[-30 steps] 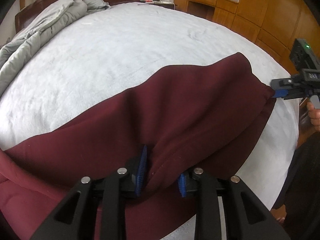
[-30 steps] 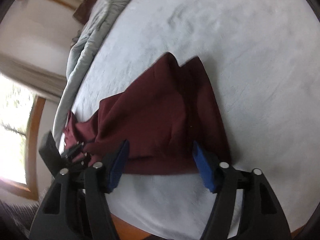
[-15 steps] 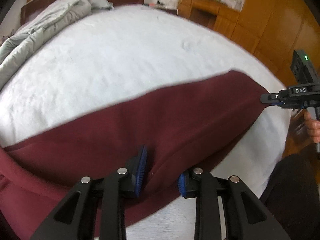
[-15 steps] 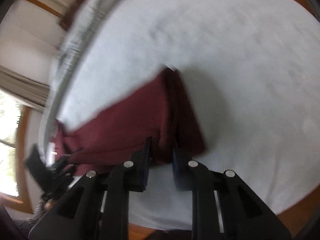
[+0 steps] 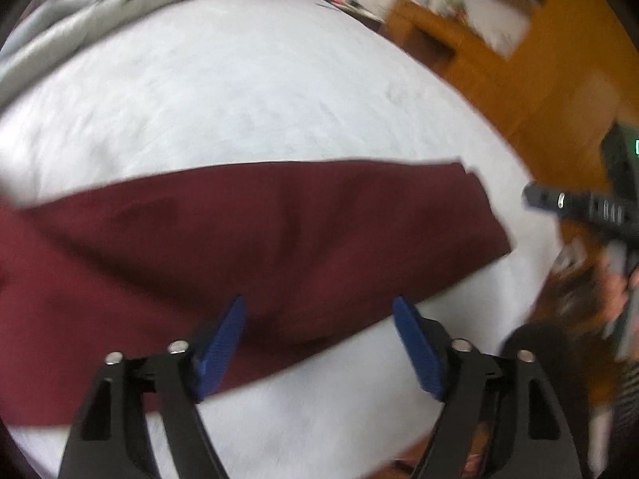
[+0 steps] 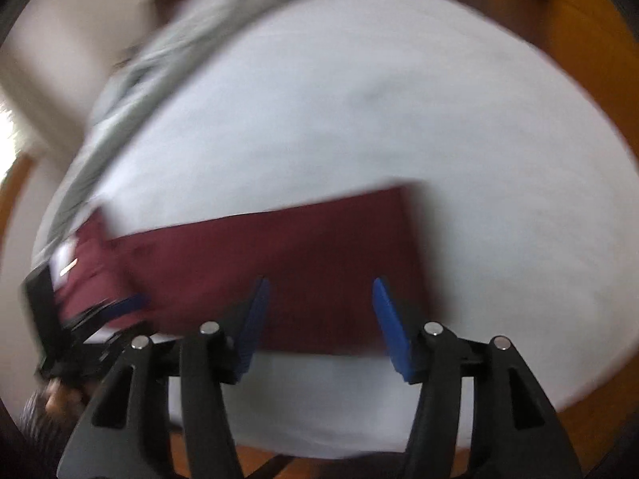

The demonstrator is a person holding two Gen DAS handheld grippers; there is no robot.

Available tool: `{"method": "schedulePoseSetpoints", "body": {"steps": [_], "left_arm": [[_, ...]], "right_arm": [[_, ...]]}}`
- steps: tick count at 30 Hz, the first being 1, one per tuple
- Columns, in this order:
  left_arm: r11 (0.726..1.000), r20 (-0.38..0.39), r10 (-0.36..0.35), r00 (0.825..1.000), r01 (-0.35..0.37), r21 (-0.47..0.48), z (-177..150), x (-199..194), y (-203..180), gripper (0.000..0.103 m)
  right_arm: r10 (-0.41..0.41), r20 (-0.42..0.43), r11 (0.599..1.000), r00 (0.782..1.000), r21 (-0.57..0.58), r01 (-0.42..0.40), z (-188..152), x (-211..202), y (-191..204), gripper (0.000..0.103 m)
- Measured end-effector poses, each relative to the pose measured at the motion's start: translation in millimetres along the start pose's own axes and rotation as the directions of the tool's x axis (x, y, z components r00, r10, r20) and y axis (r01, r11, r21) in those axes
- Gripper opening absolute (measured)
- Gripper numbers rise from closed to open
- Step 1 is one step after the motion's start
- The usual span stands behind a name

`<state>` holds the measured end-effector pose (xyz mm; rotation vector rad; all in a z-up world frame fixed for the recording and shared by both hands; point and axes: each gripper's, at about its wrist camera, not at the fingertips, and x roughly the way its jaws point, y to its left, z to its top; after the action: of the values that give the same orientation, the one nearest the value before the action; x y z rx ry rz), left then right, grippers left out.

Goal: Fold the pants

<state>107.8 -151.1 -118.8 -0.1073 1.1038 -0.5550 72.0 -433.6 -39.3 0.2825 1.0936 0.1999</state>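
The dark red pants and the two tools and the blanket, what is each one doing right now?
dark red pants: lying flat on the white bed as a long band, held by no tool.
left tool: jaws opening, nothing between the pads.
right tool: jaws opening, nothing between the pads.
grey blanket: bunched up at the far edge of the bed.

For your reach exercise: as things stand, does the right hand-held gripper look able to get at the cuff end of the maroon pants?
Probably yes. The right hand-held gripper, jaws opening and empty, hangs above the pants near their square end on the white bedcover, nothing between.
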Motion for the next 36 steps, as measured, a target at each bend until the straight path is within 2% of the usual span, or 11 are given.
{"method": "schedulePoseSetpoints", "body": {"steps": [3, 6, 10, 14, 15, 17, 19, 23, 26, 30, 36], "left_arm": [[0.989, 0.018, 0.043, 0.999, -0.04, -0.145, -8.4, -34.0, 48.9, 0.088], [0.946, 0.022, 0.156, 0.988, -0.143, -0.29, -17.3, -63.1, 110.0, 0.088], [0.875, 0.007, 0.236, 0.972, -0.209, -0.437, -24.0, -85.3, 170.6, 0.087], [0.852, -0.01, 0.272, 0.962, -0.246, -0.462, -25.0, -86.2, 193.9, 0.087], [0.852, -0.014, 0.272, 0.962, -0.248, -0.46, -21.7, -84.8, 197.1, 0.087], [0.854, -0.027, 0.271, 0.962, -0.253, -0.454, -18.9, -85.4, 210.7, 0.087], [0.855, -0.039, 0.273, 0.961, -0.261, -0.448, -11.7, -84.1, 216.6, 0.087], [0.853, -0.037, 0.317, 0.948, -0.302, -0.426, 15.5, -98.9, 229.2, 0.087], [0.832, -0.077, 0.379, 0.922, -0.376, -0.408, 48.5, -104.3, 243.6, 0.088], [0.808, -0.226, 0.412, 0.883, -0.469, -0.357, 96.3, -76.5, 268.6, 0.088], [0.725, -0.458, 0.451, 0.766, -0.614, -0.314, 139.6, -26.7, 308.9, 0.087]], "right_arm": [[0.144, -0.065, 0.971, 0.987, -0.182, -0.154, 2.7, 31.6, 76.3, 0.063], [0.206, -0.172, 0.907, 0.963, -0.336, -0.254, -0.4, 81.6, 149.4, 0.067], [0.196, -0.268, 0.856, 0.943, -0.423, -0.298, -3.6, 136.4, 208.0, 0.067], [0.157, -0.29, 0.845, 0.944, -0.455, -0.28, -18.2, 161.7, 221.7, 0.066], [0.138, -0.292, 0.844, 0.946, -0.465, -0.267, -19.5, 164.7, 219.1, 0.062], [0.1, -0.306, 0.845, 0.947, -0.476, -0.243, -25.1, 178.1, 223.1, 0.017], [0.092, -0.301, 0.857, 0.949, -0.462, -0.229, -23.7, 187.6, 222.9, 0.009], [0.127, -0.291, 0.846, 0.948, -0.467, -0.257, -33.6, 179.9, 220.5, 0.008], [0.106, -0.3, 0.848, 0.948, -0.471, -0.243, -46.2, 187.4, 217.6, 0.009], [0.154, -0.308, 0.868, 0.939, -0.411, -0.277, -43.3, 192.4, 211.2, 0.009], [0.188, -0.308, 0.874, 0.933, -0.382, -0.302, -43.3, 193.8, 209.3, 0.01]]}}
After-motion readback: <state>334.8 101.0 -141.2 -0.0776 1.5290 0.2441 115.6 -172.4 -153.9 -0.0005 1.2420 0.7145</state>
